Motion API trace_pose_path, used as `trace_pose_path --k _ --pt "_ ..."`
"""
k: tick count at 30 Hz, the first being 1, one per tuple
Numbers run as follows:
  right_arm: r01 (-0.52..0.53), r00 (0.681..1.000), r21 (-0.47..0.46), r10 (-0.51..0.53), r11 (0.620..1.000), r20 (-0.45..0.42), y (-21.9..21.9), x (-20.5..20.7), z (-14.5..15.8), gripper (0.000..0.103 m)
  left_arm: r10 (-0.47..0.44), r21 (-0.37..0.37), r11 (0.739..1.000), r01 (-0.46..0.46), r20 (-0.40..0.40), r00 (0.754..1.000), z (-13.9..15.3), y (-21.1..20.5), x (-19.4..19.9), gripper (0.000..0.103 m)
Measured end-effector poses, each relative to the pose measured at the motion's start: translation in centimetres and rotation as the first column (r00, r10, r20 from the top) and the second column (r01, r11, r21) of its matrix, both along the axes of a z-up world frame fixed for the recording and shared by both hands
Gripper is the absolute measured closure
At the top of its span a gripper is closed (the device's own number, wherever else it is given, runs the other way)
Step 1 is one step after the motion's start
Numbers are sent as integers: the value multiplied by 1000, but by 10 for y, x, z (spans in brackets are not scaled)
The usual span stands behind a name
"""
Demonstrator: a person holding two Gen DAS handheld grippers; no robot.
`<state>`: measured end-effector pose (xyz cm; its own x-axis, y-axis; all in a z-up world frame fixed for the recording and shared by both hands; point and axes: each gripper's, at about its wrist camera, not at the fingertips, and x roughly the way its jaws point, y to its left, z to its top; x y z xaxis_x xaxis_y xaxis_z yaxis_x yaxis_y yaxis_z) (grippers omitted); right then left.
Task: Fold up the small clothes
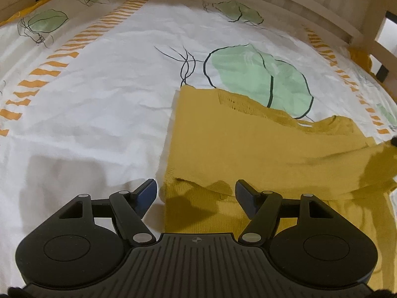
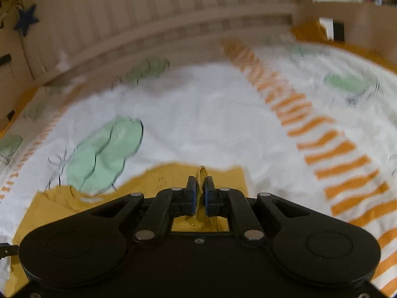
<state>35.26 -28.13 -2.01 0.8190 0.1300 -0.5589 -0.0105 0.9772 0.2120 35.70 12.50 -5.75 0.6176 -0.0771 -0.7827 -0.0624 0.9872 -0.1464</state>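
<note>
A: Quick pass. Where's the garment?

B: Mustard-yellow knit top (image 1: 248,134), lying mostly flat on the white bedsheet with green leaf prints and orange dashed stripes (image 1: 104,94), inside a pale wooden bed frame (image 2: 148,24). Right side of the left wrist view, near edge bunched up.

A: Grippers?

B: Right gripper (image 2: 200,193) is clamped tight on a pinched ridge of the yellow knit; fabric sticks up between the blue pads. Left gripper (image 1: 196,196) stands wide, nothing between its fingers, hovering over the top's near left corner, one finger over the sheet, one over the knit.

A: Step in hand?

B: Looks like a fold starting from the right-hand side, though I can't tell which edge is pinched. Right view is blurred, so that hand seems to be in motion.

A: Tips for doing it well?

B: Lift just enough to clear the layer below, carry the edge straight across, keep it square to the left hem. Probably use the left gripper to pin or grab the near corner so the body doesn't drag. Thin pinch could slip, so go slowly.
</note>
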Motion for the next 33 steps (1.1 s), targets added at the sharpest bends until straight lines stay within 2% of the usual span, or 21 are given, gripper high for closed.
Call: trace_pose_path --k 2,4,6,8,10,13,21,22,24,25,26,31,33 --pt "49 996 -47 -52 998 -71 -1 5 -6 79 4 -1 1000 -4 -3 1000 -1 -1 -1 35" --pt "78 986 -71 -88 994 -143 -5 11 -16 78 0 -7 1000 0 -8 1000 -1 -1 0 35" --pt "81 989 -82 -90 993 -118 -6 7 -12 74 -2 -16 1000 2 -6 1000 0 -2 0 35" --pt "59 995 -66 -63 996 -74 -6 4 -3 45 -9 -20 1000 9 1 1000 1 -3 0 35" --pt "31 997 -24 -33 999 -76 -8 5 -4 40 -16 -21 1000 16 5 1000 3 -4 0 35" --pt "6 992 24 -3 1000 -127 -8 10 -14 41 -16 -27 1000 16 9 1000 4 -4 -1 35" --pt "-55 971 1 54 998 -233 0 9 -33 41 -17 -42 999 18 24 1000 10 -6 -1 35" --pt "-63 970 2 62 998 -237 1 9 -34 44 -21 -45 999 22 26 999 11 -7 -1 35" --pt "-83 967 13 84 996 -241 3 10 -34 60 -29 -49 998 30 30 999 12 -9 -1 35" --pt "-88 967 16 89 996 -240 5 9 -34 74 -32 -50 998 34 31 999 13 -9 -2 35" --pt "-90 968 10 90 996 -235 7 9 -33 84 -33 -51 998 34 32 999 13 -9 -2 35" --pt "-95 985 21 97 995 -141 11 2 -12 86 -17 -58 998 19 36 999 14 -6 -2 35" --pt "-89 987 30 92 996 -129 14 3 -4 86 -12 -61 998 14 40 999 15 -5 -2 35"
